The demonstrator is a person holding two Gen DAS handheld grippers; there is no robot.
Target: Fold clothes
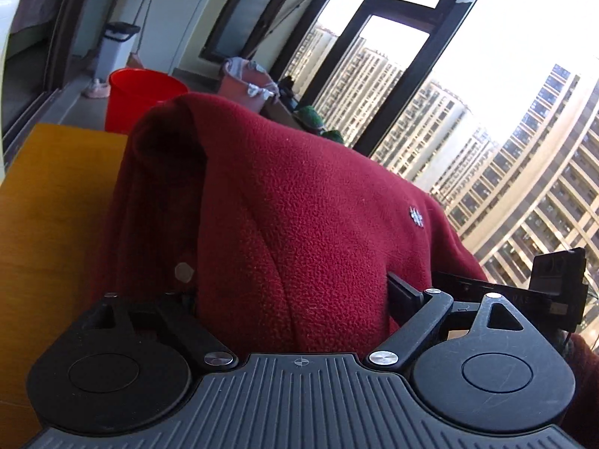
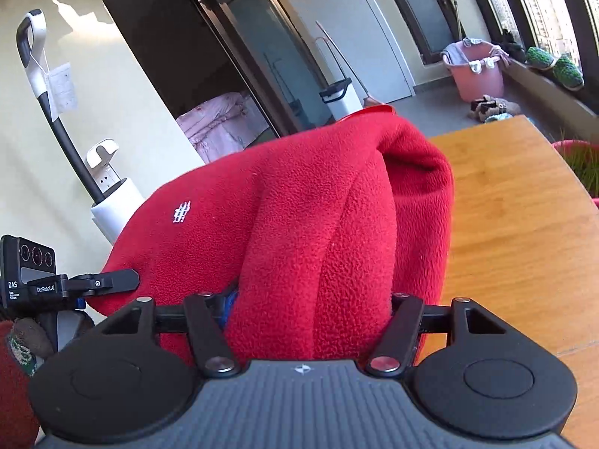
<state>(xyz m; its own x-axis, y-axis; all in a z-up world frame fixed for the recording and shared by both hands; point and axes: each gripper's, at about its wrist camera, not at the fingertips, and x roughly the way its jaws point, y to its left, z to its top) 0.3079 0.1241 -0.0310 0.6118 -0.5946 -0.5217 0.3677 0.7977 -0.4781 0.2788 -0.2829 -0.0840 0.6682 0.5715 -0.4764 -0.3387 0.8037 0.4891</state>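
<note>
A red fleece garment [image 1: 292,202] with a small white logo hangs lifted above the wooden table [image 1: 48,202], draped between both grippers. My left gripper [image 1: 295,299] is shut on one part of the fleece; the cloth covers its fingertips. In the right wrist view the same fleece [image 2: 299,224] bulges up in front of the camera, and my right gripper [image 2: 310,310] is shut on it, fingertips buried in the cloth. The right gripper also shows in the left wrist view [image 1: 554,284], and the left gripper in the right wrist view [image 2: 90,284].
The wooden table [image 2: 516,232] lies under and to the right of the fleece. A red bucket [image 1: 142,93], a pink laundry basket [image 2: 477,71], a white mop bucket [image 1: 116,48] and a stick vacuum [image 2: 48,86] stand on the floor. Tall windows [image 1: 468,93] are close by.
</note>
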